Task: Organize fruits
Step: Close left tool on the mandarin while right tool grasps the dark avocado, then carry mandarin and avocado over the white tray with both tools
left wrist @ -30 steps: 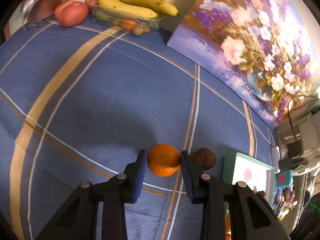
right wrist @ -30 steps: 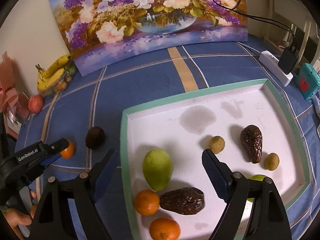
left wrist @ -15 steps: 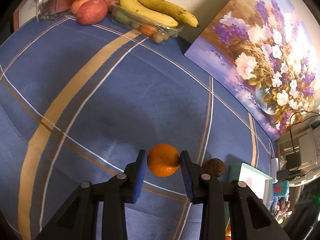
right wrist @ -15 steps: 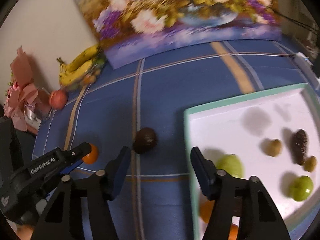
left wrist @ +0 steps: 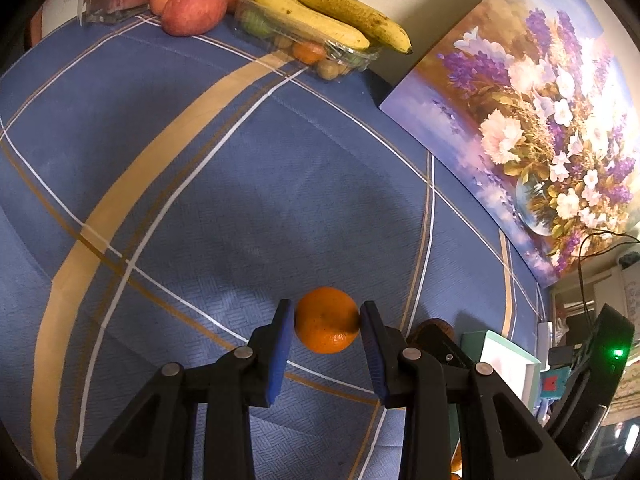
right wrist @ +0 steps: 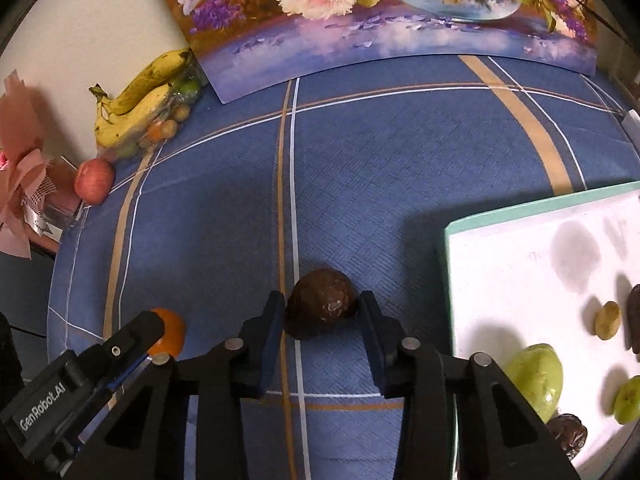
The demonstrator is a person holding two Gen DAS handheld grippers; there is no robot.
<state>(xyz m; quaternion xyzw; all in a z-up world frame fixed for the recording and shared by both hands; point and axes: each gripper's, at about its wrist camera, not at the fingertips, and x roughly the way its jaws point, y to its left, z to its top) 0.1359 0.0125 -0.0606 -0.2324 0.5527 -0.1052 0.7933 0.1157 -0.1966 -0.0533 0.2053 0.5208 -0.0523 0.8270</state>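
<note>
A round orange [left wrist: 326,320] is held just over the blue cloth. Beside it a dark brown avocado [right wrist: 321,307] lies on the cloth. On the white tray [right wrist: 520,264] lie green and brown fruits.

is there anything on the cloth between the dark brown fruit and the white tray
Nothing visible: only bare blue cloth lies between the dark brown fruit and the tray's green rim. The right claw is closing around the fruit.

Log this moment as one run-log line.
left gripper: shut on orange | right gripper: closing around dark brown fruit, small gap at one pad | tray: other fruit inside
</note>
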